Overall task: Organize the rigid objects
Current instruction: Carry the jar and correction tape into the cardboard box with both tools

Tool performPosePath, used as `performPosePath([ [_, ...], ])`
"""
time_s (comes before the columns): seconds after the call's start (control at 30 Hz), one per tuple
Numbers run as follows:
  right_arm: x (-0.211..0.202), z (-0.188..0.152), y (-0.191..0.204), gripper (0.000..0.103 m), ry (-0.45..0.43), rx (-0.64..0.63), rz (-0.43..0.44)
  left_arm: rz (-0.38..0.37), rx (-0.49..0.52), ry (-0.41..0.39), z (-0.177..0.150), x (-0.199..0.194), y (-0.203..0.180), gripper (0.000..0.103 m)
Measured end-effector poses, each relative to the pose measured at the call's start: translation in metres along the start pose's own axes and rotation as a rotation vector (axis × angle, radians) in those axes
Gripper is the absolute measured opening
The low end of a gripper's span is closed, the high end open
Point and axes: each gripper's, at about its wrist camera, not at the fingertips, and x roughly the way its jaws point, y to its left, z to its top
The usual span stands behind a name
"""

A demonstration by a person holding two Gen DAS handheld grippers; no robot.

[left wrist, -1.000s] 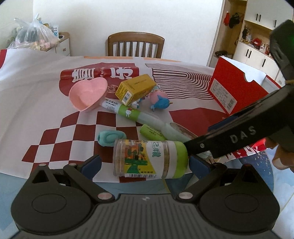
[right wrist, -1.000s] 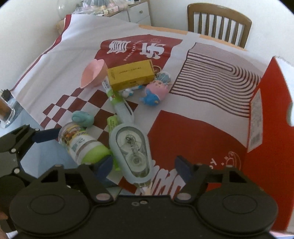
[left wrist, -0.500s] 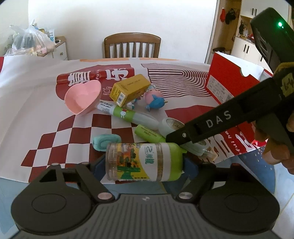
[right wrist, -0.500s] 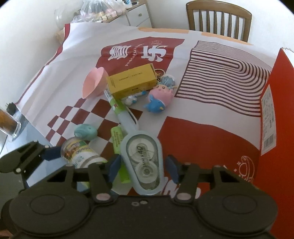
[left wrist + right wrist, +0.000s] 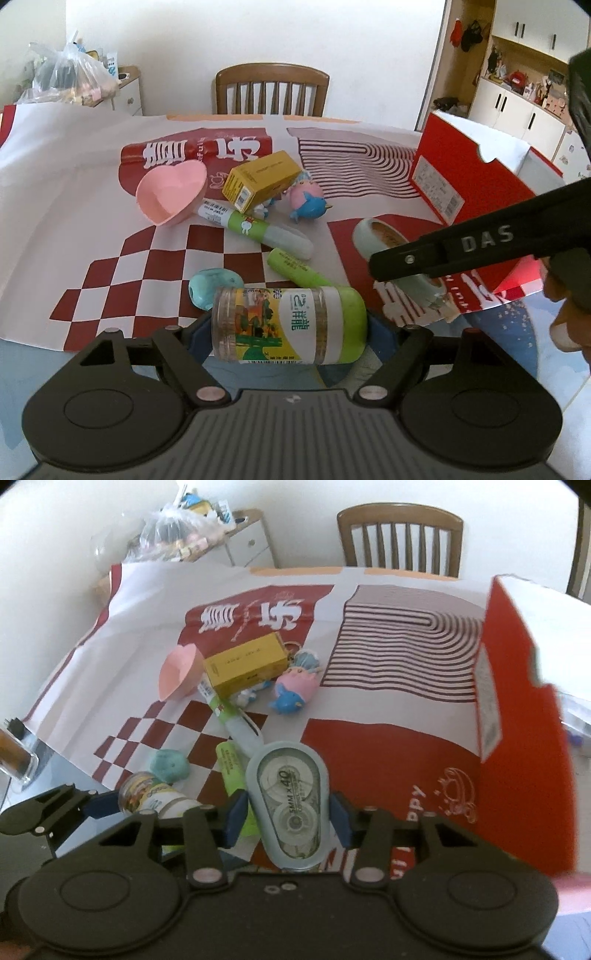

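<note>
A: Near the table's front edge, left gripper (image 5: 290, 330) has the jar (image 5: 288, 325) clamped end to end. Blue pads sit on its base and its green lid. Jar lies on its side, crosswise between the fingers.

B: Jaws moving?

A: Left closed in on the jar within the last second, nothing since. Right gripper (image 5: 286, 812) has just been closing too, and its pads are now pressed on both sides of the correction tape (image 5: 288, 801).

B: Where's the tape relative to the red box (image 5: 517, 709)?

A: Just left of it, over the red patch of the tablecloth (image 5: 369, 746). In the left wrist view it sits under the right gripper's black finger, close to the box's near corner.

B: Rest of the pile?

A: All left of the box, well apart from it. Yellow carton (image 5: 260, 181) in the middle, pink heart bowl (image 5: 171, 195) on its left, touching or nearly touching. Pink and blue toy (image 5: 306, 201) on the carton's right. Glue stick (image 5: 255, 230) runs diagonally in front of the carton. Green tube (image 5: 295, 267) lies nearer the jar, and the teal eraser (image 5: 212, 291) sits just behind the jar's base.

B: Box contents?

A: Can't tell, inside isn't visible. Wooden chair (image 5: 271, 88) stands behind the table's far edge.
</note>
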Motion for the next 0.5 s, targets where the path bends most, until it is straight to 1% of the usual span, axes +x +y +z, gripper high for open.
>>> performPosePath([
  [0.13,-0.021,-0.003,-0.002,0.047,-0.021,0.006,-0.02,-0.005,-0.017,0.001,0.003,-0.009,-0.003,0.082],
  [0.23,-0.039,-0.005,-0.003,0.047,-0.048,0.004,-0.031,-0.023,-0.039,-0.004,0.009,-0.02,-0.006,0.082],
  [0.37,-0.064,-0.004,-0.004,0.047,-0.078,0.012,-0.044,-0.061,-0.086,-0.008,0.024,-0.037,-0.013,0.082],
  [0.5,-0.089,-0.003,-0.008,0.047,-0.103,0.012,-0.071,-0.077,-0.084,-0.032,0.038,-0.052,-0.026,0.082],
])
